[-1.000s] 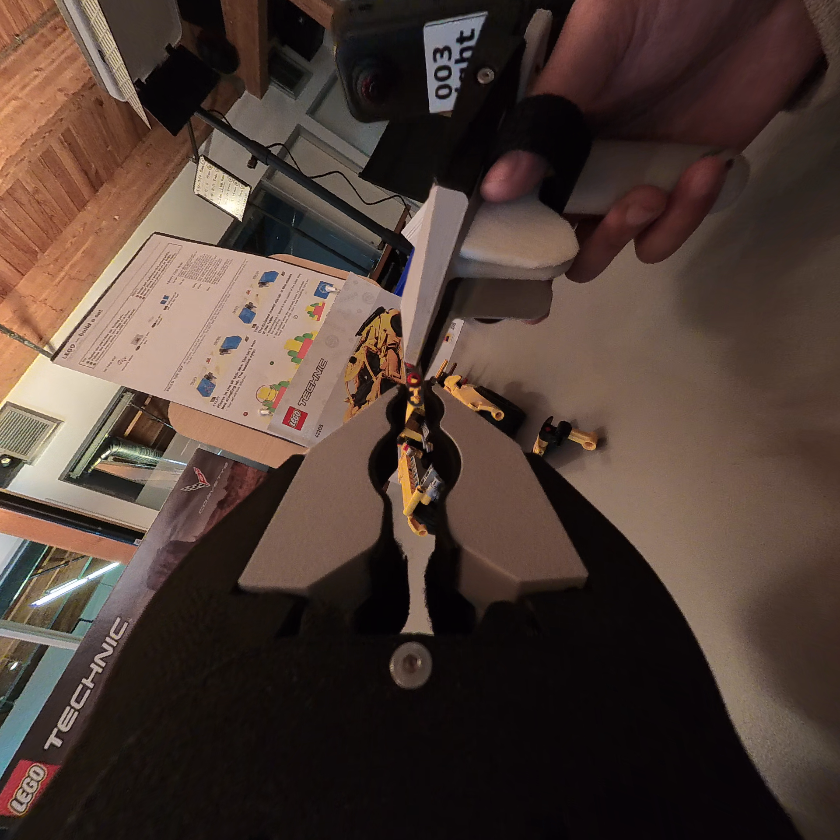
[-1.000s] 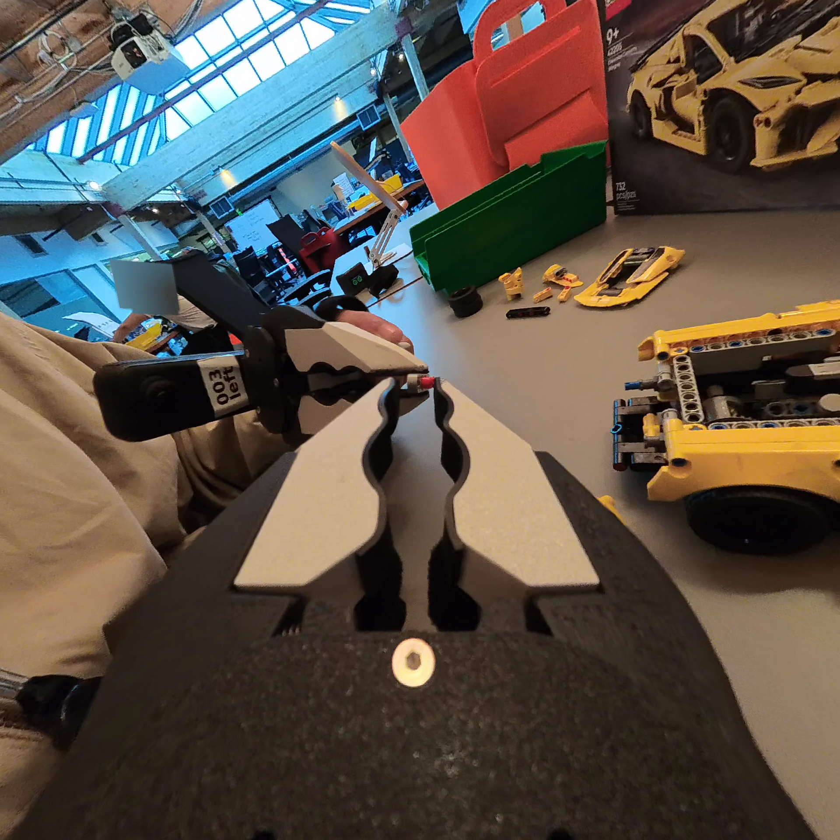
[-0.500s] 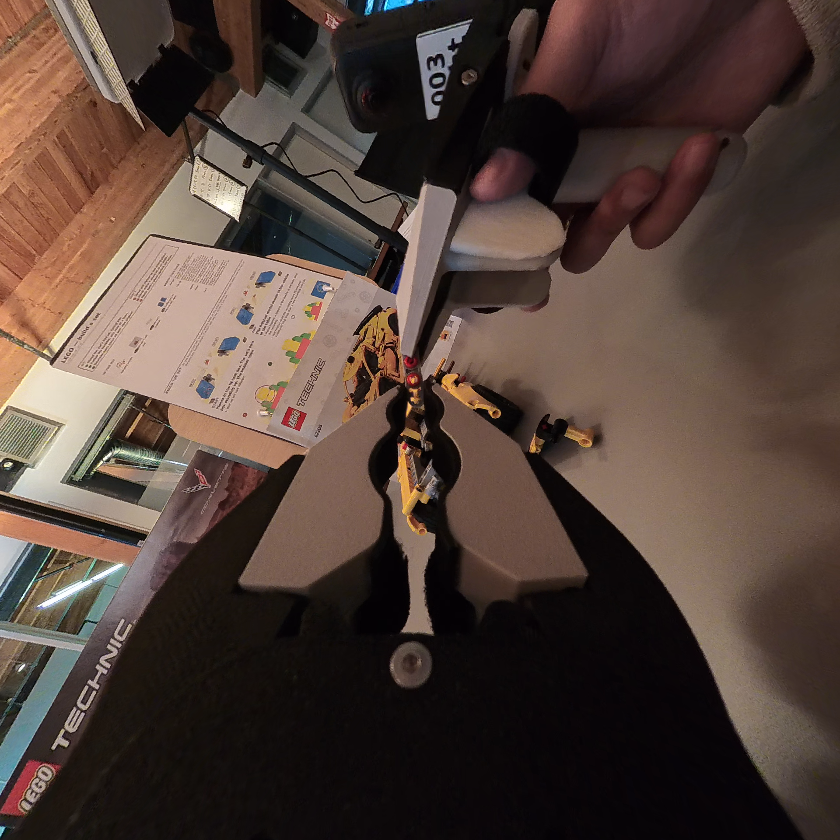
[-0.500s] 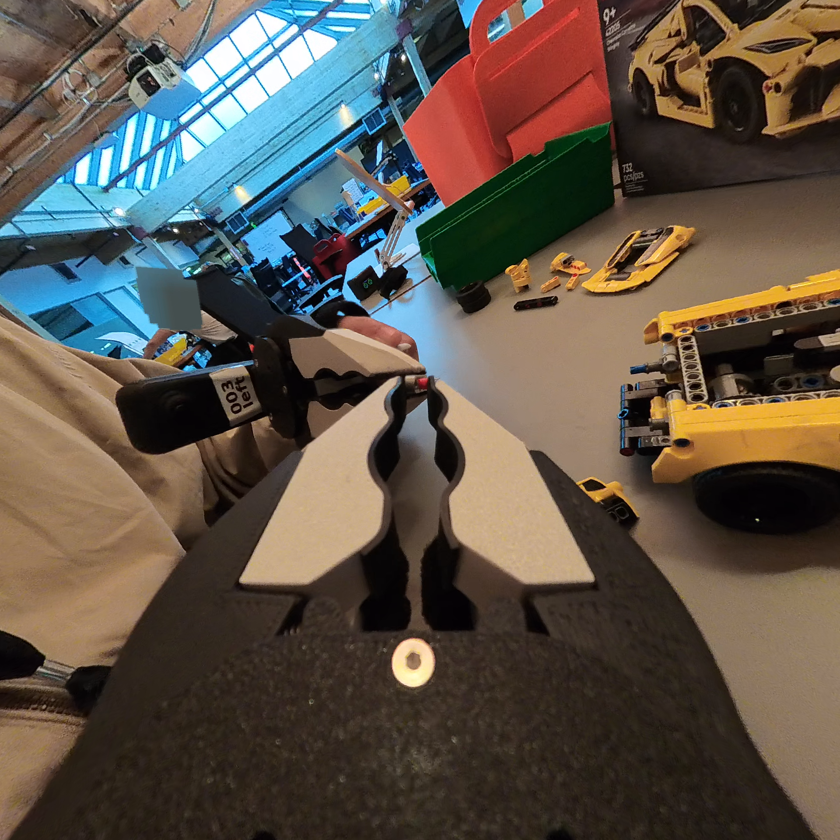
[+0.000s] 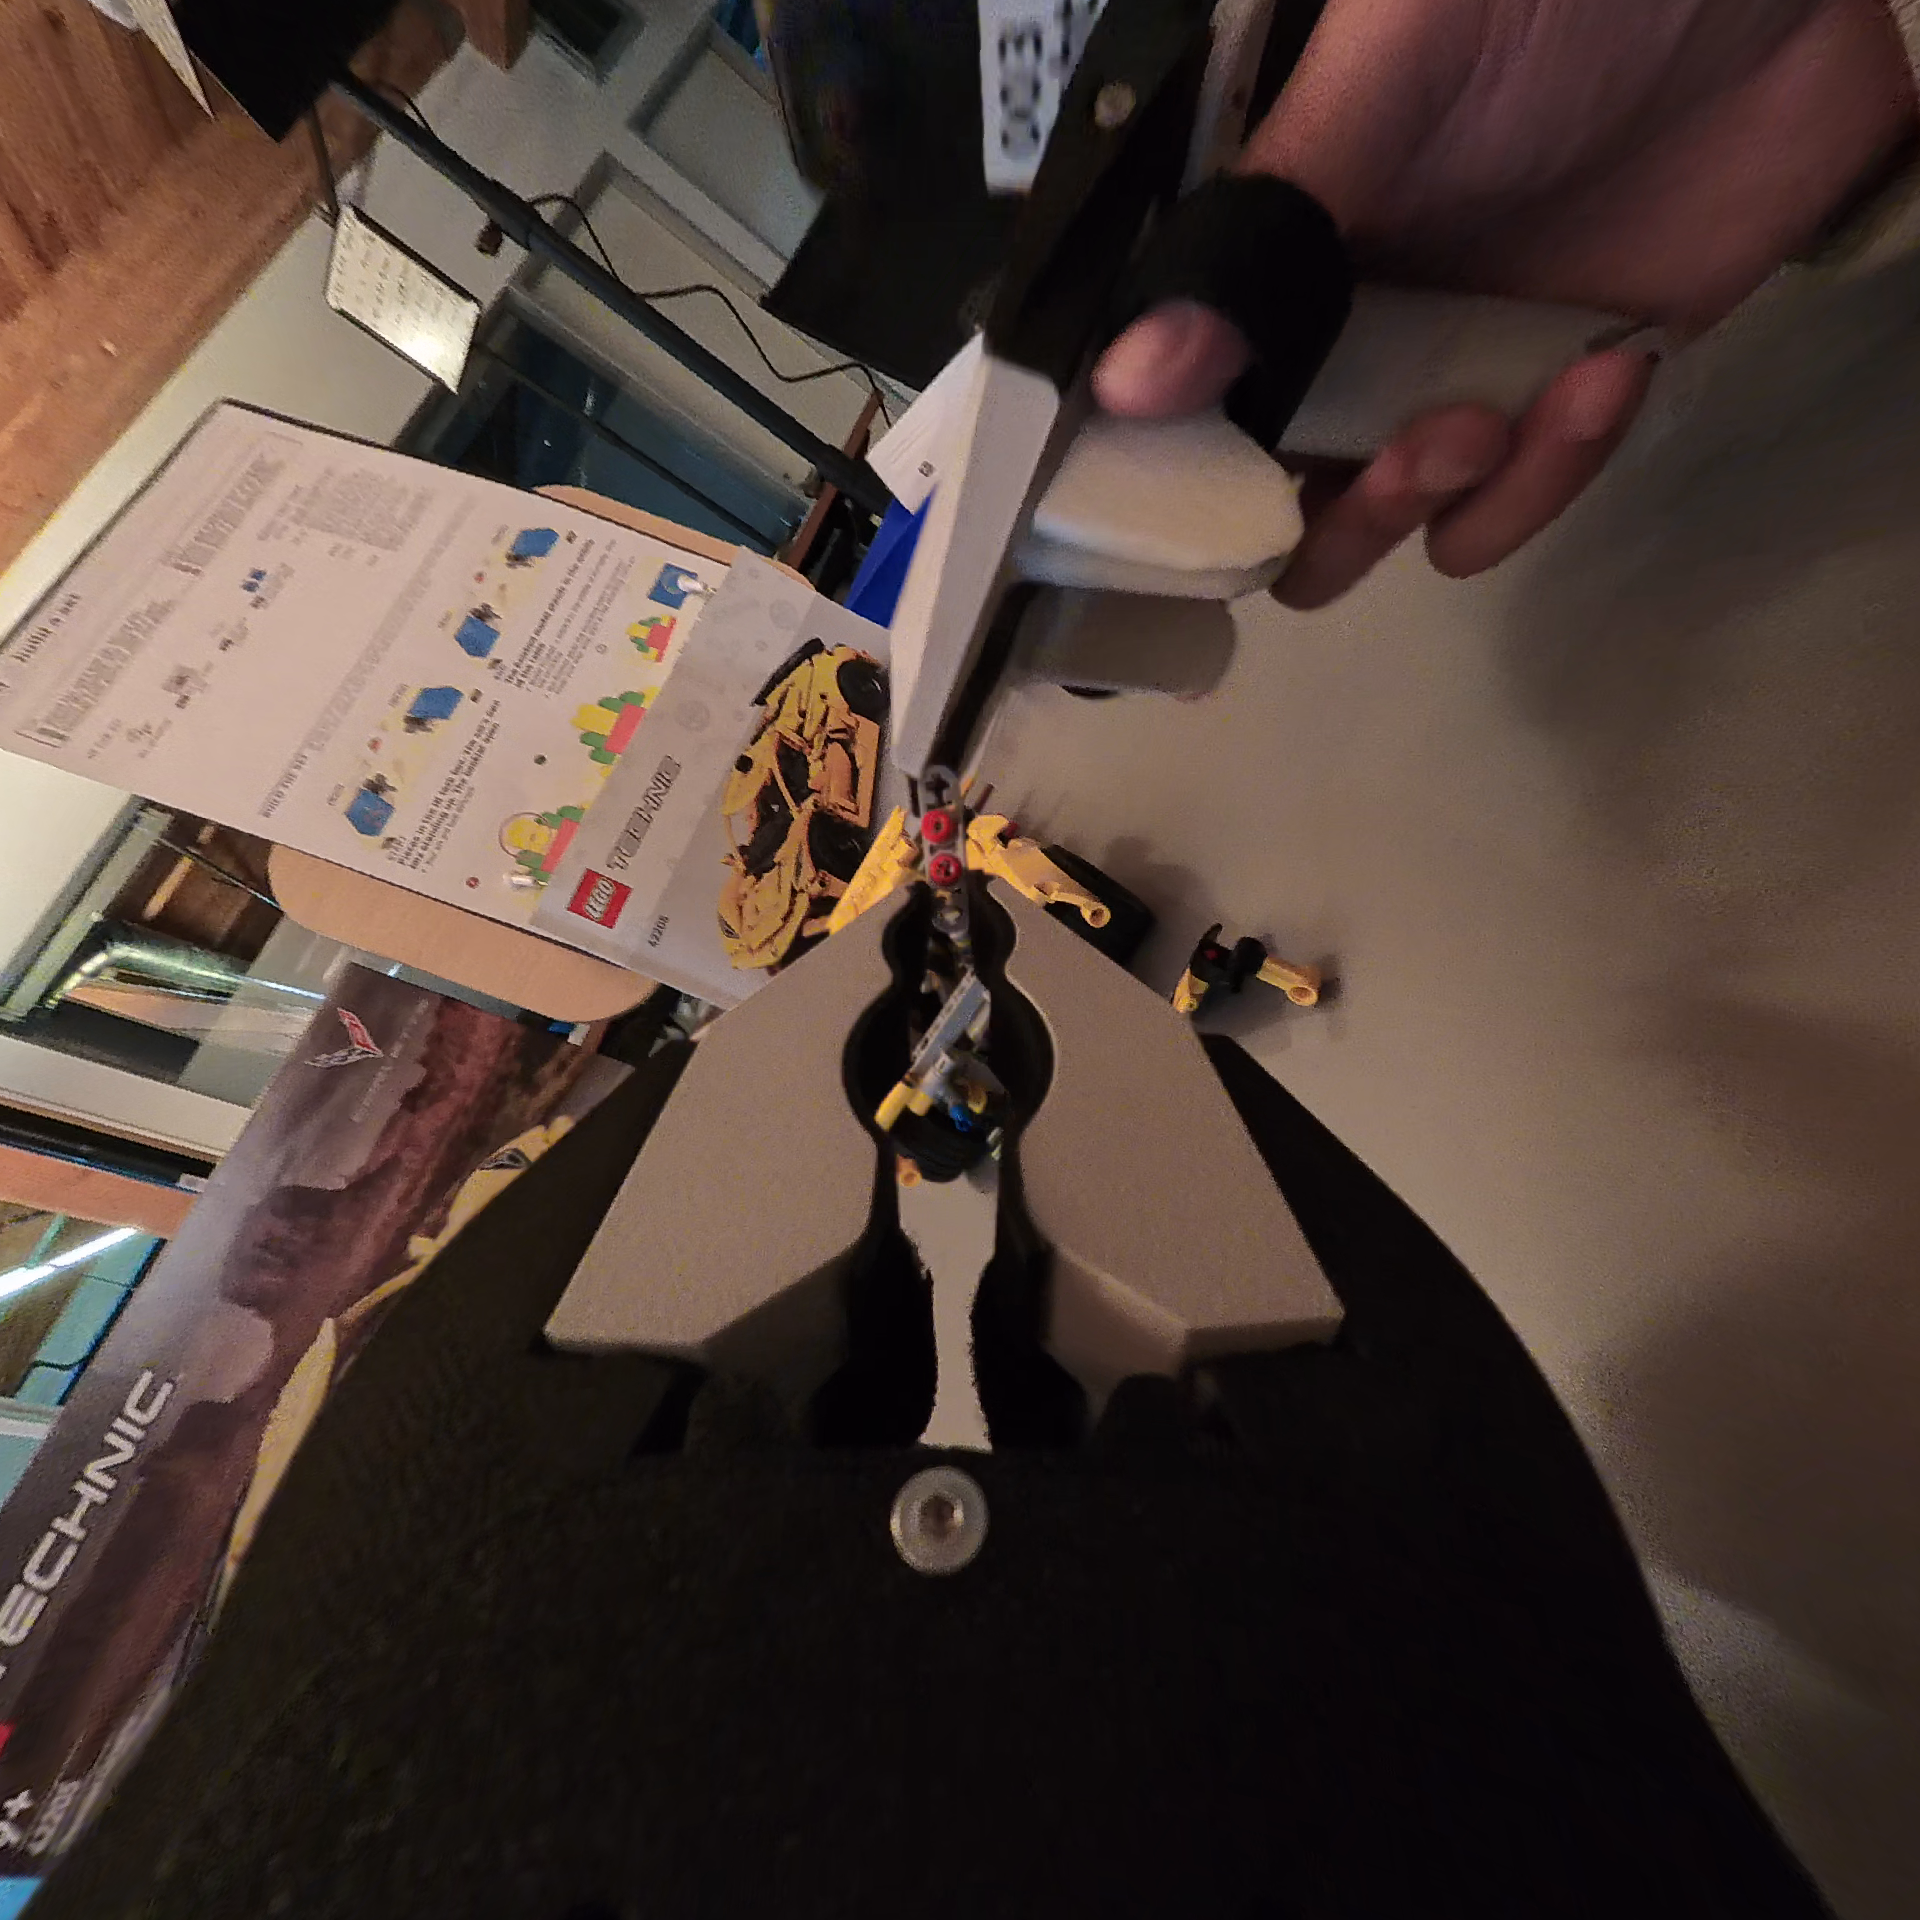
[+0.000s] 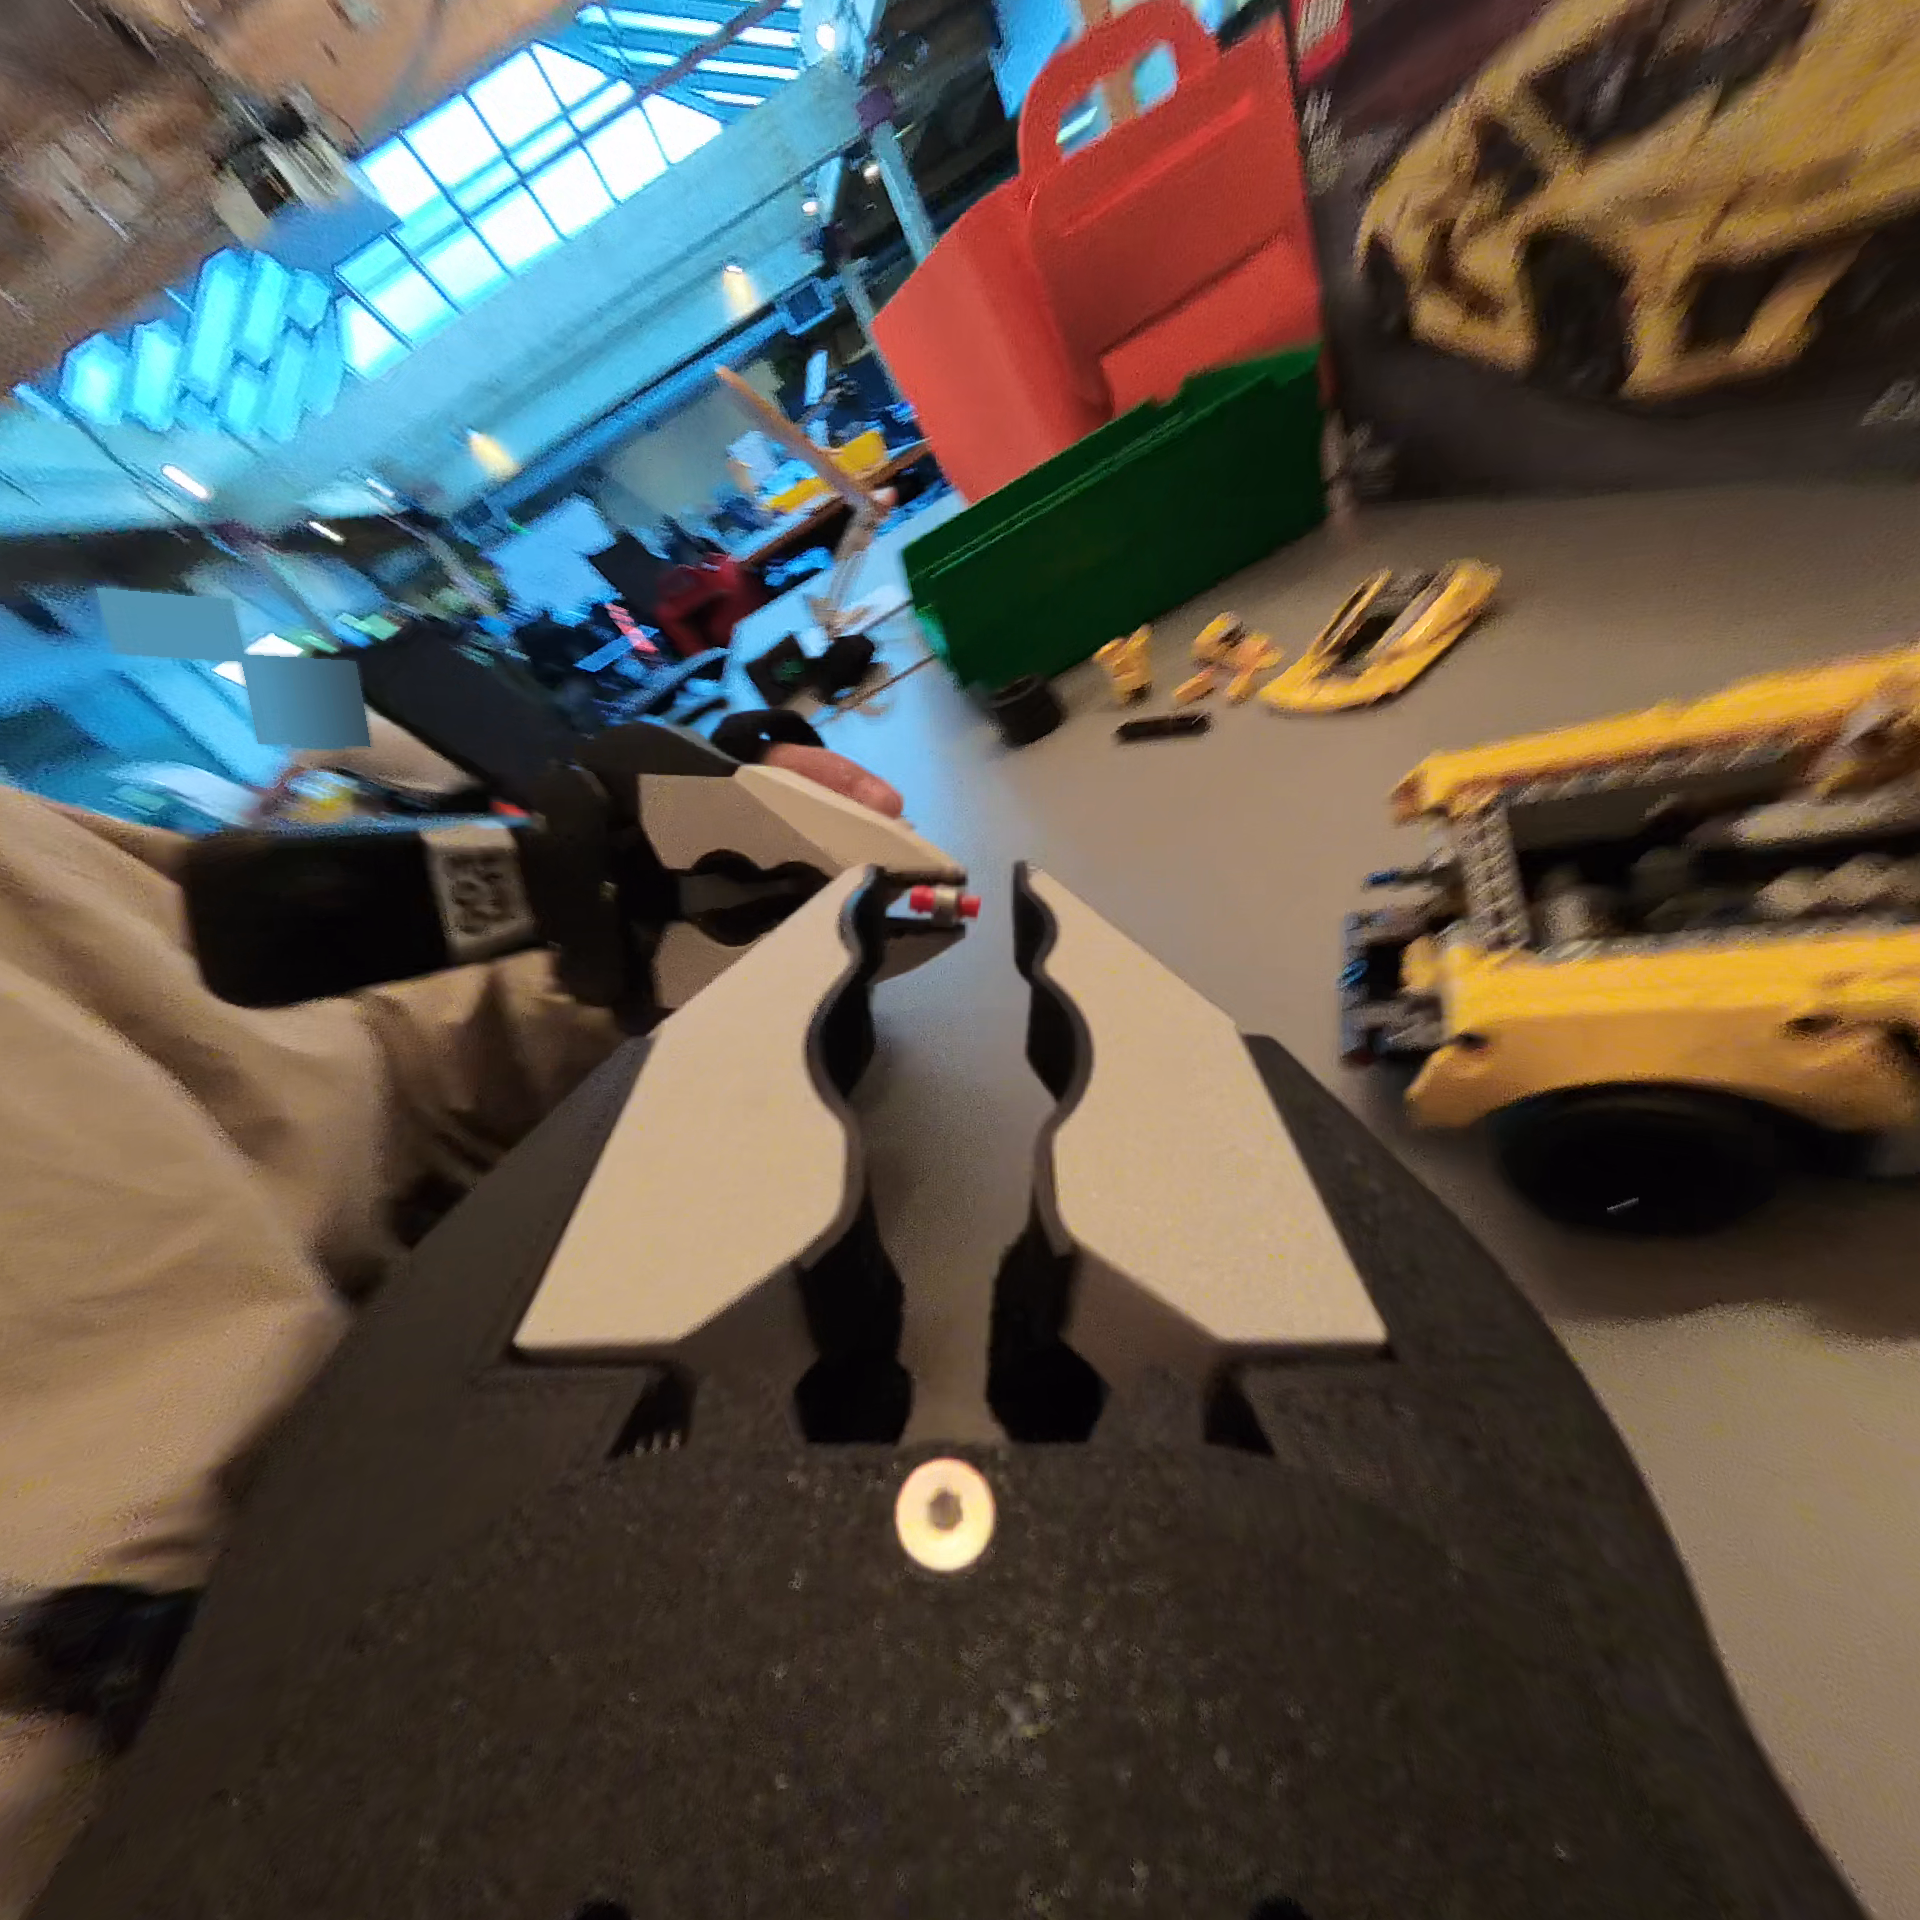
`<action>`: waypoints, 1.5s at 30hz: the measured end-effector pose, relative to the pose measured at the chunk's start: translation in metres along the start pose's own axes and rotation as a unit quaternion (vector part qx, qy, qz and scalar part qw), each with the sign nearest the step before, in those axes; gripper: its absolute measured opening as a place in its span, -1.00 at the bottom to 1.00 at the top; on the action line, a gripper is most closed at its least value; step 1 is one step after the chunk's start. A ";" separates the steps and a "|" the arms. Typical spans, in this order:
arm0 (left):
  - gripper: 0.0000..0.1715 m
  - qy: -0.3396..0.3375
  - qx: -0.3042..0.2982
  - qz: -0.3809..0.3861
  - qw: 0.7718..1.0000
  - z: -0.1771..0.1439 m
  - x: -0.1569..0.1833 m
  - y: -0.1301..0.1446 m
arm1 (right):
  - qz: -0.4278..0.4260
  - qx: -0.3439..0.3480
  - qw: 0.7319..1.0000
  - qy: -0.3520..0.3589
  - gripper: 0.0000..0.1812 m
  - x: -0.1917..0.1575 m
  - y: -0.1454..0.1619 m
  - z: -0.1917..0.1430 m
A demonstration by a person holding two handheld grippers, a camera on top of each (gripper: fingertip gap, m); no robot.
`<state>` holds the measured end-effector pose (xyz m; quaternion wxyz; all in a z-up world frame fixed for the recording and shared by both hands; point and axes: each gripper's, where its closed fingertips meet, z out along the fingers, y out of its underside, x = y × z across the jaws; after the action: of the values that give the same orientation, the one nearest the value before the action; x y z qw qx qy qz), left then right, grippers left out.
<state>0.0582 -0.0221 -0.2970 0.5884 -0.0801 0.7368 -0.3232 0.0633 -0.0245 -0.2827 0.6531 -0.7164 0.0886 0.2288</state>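
My left gripper (image 5: 951, 920) is shut on a small grey beam (image 5: 940, 831) with two red pins, which sticks out past its tips. My right gripper (image 6: 942, 883) is open, its fingers spread to either side of the red pin end (image 6: 940, 902); I cannot tell if they touch it. In the left wrist view the right gripper (image 5: 935, 727) comes down from above, held by a hand (image 5: 1507, 208), with its tips just above the beam. In the right wrist view the left gripper (image 6: 914, 883) reaches in from the left. Both are above the grey table (image 6: 1195, 831).
A part-built yellow model car (image 6: 1662, 987) stands on the right. Behind it are a green bin (image 6: 1122, 540), a red bag (image 6: 1101, 281), a car box (image 6: 1610, 208), loose yellow parts (image 6: 1382, 634) and a black tyre (image 6: 1023, 707). An instruction booklet (image 5: 364, 665) stands at the left. Left and right tips are no more than a few centimetres apart.
My right gripper's jaws have opened from nearly shut around the red pin. The left gripper still holds the grey beam, which now shows two red pins.
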 end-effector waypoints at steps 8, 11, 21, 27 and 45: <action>-0.94 0.060 -0.037 -0.004 0.998 0.005 0.022 0.012 | -0.442 -0.093 0.873 0.184 -0.83 0.007 0.016 -0.007; -0.94 0.075 -0.055 0.002 0.996 0.007 0.028 0.018 | -0.431 -0.147 0.878 0.147 -0.66 0.007 0.040 -0.001; -0.93 0.086 -0.072 0.028 0.993 0.009 0.036 0.025 | -0.502 -0.160 0.830 0.181 -0.86 0.014 0.042 0.002; -0.93 0.096 -0.081 0.027 0.992 0.009 0.040 0.027 | -0.514 -0.186 0.815 0.193 -0.96 0.023 0.050 0.006; -0.92 0.117 0.022 -0.270 0.956 0.004 0.007 -0.006 | -0.104 -0.030 0.994 0.024 -0.97 0.004 0.010 0.001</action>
<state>0.0579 -0.0316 -0.3003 0.3904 -0.2242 0.7444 -0.4931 0.0628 -0.0242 -0.2938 0.6494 -0.7460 0.0225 0.1455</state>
